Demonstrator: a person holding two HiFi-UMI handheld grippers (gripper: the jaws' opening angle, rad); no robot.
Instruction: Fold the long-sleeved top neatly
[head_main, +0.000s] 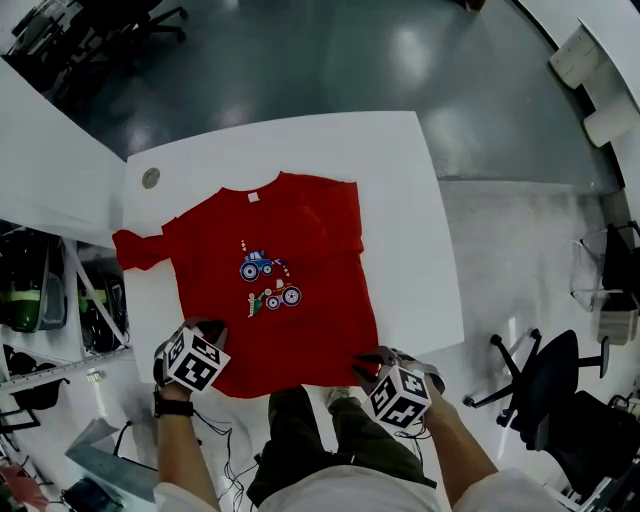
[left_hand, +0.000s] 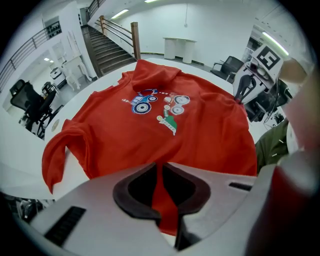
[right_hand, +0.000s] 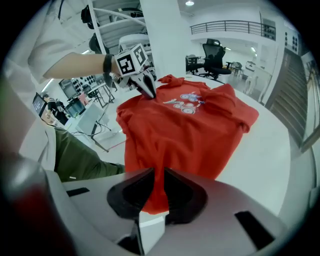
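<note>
A red long-sleeved top (head_main: 300, 250) with a tractor print lies front up on the white table (head_main: 400, 170). Its left sleeve (head_main: 135, 248) is bunched out at the side; the right one is folded in over the body. My left gripper (head_main: 210, 328) is at the near left hem corner, shut on the cloth, which fills the gap between the pads in the left gripper view (left_hand: 160, 172). My right gripper (head_main: 368, 360) is at the near right hem corner; red cloth (right_hand: 185, 125) hangs between its pads (right_hand: 157, 177), which close on it.
A small round disc (head_main: 150, 178) sits on the table's far left corner. The person's legs in green trousers (head_main: 300, 440) stand at the near edge. A black office chair (head_main: 540, 380) is at the right, shelves and bags (head_main: 40, 290) at the left.
</note>
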